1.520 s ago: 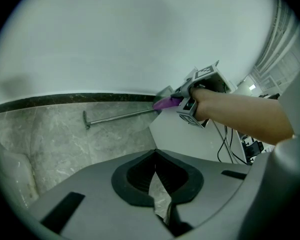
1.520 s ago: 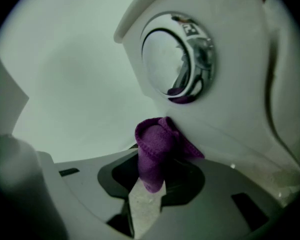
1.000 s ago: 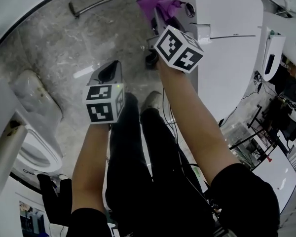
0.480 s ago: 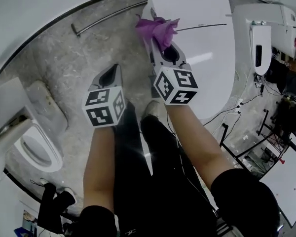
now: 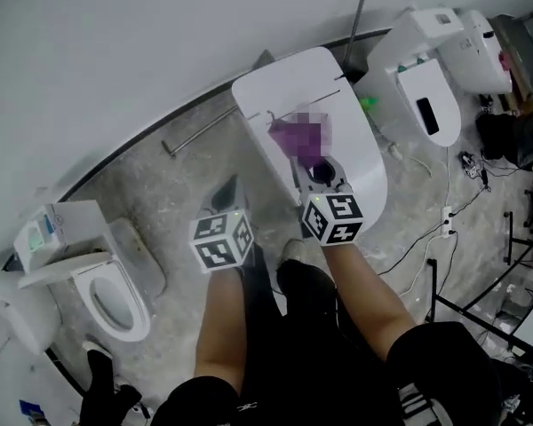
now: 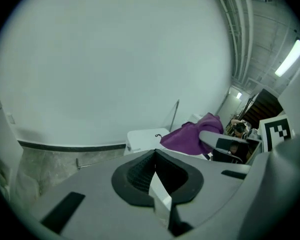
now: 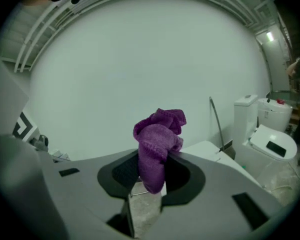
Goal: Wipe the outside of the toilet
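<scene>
the closed toilet lies with its long axis running from the wall toward lower right. the right tongs pinch a purple cloth over its lid. the left tongs, pressed together and empty, hover beside it. only the head view shows the open-seat toilet at left.

The left gripper's grey body fills the bottom of the frame, its two black-padded jaws closed against each other at lower centre with nothing between them. Just above them sits a white toilet, and to its right a purple cloth is bunched at the tip of the right gripper, whose marker cube shows at the right edge. A pale wall covers most of the frame, with a grey stone floor at lower left and a ceiling light strip at upper right.
</scene>
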`<state>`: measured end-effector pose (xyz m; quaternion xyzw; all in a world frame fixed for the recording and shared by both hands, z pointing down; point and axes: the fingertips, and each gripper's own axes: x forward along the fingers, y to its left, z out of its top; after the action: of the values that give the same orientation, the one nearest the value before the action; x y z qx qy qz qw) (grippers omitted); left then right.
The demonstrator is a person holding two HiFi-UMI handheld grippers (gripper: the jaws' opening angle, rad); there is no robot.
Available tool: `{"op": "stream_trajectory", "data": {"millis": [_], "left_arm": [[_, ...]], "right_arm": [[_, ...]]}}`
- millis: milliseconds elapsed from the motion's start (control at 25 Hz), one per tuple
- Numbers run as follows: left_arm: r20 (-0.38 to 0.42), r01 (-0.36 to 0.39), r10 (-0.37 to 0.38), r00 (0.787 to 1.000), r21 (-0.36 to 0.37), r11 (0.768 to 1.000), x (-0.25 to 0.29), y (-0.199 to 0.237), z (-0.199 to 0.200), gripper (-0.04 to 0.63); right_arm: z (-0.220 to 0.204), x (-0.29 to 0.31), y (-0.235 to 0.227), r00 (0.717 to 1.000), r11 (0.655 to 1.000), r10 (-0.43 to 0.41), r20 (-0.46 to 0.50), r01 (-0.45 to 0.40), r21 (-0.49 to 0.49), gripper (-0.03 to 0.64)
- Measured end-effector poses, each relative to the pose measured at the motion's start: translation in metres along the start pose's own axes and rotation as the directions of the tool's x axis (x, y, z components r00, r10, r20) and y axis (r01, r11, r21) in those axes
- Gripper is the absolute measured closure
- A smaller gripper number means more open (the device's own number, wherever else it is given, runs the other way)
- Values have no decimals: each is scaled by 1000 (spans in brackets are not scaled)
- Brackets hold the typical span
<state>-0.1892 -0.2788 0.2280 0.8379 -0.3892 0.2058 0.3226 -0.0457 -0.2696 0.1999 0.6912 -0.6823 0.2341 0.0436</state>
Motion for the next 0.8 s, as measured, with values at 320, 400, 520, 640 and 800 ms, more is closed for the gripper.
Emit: {"op": "stream_trajectory", "data": {"millis": [320, 400, 520, 640, 800], "left_arm": [[66, 30, -38, 997, 112, 993, -60, -113, 61, 588], [69, 32, -41, 997, 137, 990, -84, -146, 82, 588], [63, 94, -107, 992, 178, 979, -115, -194, 108, 588], [59, 149, -169, 984, 258, 955, -138, -235, 128, 588], [108, 182, -230, 967, 337, 924, -157, -265, 177, 588]], "right_arm": [[91, -117, -30, 992, 997, -71, 107, 69, 19, 506], [130, -146, -35, 986, 997, -75, 148, 73, 23, 506], [181, -187, -34, 973, 996, -90, 213, 86, 29, 506], [214, -222, -30, 958, 994, -112, 265, 108, 30, 506], [261, -242, -13, 935, 993, -108, 337, 118, -10, 506]]}}
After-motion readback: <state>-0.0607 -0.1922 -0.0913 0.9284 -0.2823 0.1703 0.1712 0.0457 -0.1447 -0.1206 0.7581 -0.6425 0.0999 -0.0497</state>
